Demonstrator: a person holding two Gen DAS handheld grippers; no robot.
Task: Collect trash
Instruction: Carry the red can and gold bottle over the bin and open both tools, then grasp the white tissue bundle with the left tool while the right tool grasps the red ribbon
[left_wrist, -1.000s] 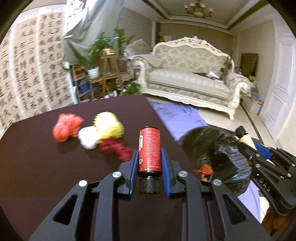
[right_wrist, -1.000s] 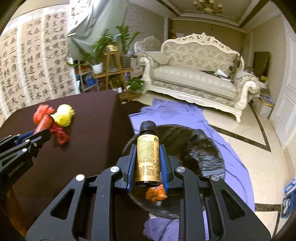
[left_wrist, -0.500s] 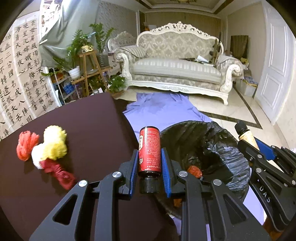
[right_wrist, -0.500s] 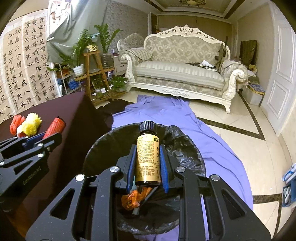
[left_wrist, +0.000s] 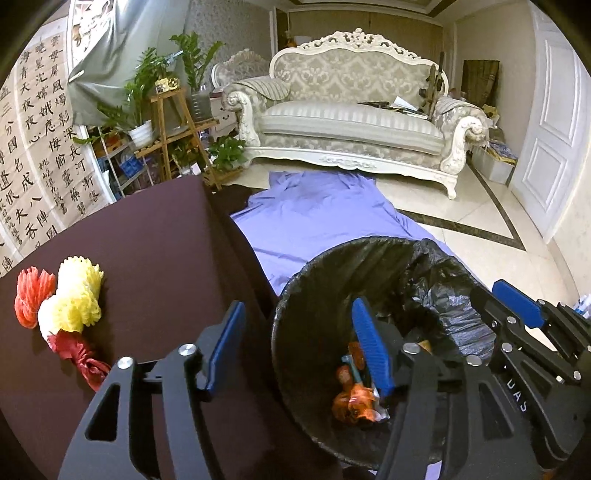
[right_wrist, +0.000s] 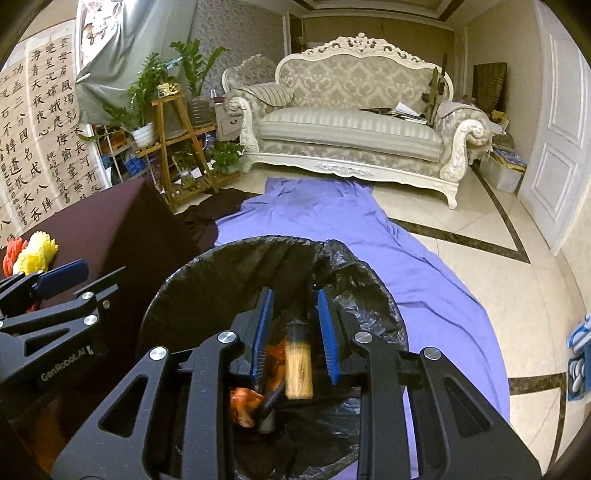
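Jaws opening on both grippers — blurred cylindrical bottle (right_wrist: 298, 363) over crinkled black bin liner (right_wrist: 354, 258).

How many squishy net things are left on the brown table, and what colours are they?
Red: 2, the bright red net and the dark red net
Yellow: 1, the yellow net
White: 1, the white net, mostly hidden by the yellow one
Total: 4

Your yellow-labelled bottle (right_wrist: 298, 363) blurs, upright, over the black-lined bin (right_wrist: 229, 266); foam nets (left_wrist: 70, 299) lie on the surface (left_wrist: 155, 240).
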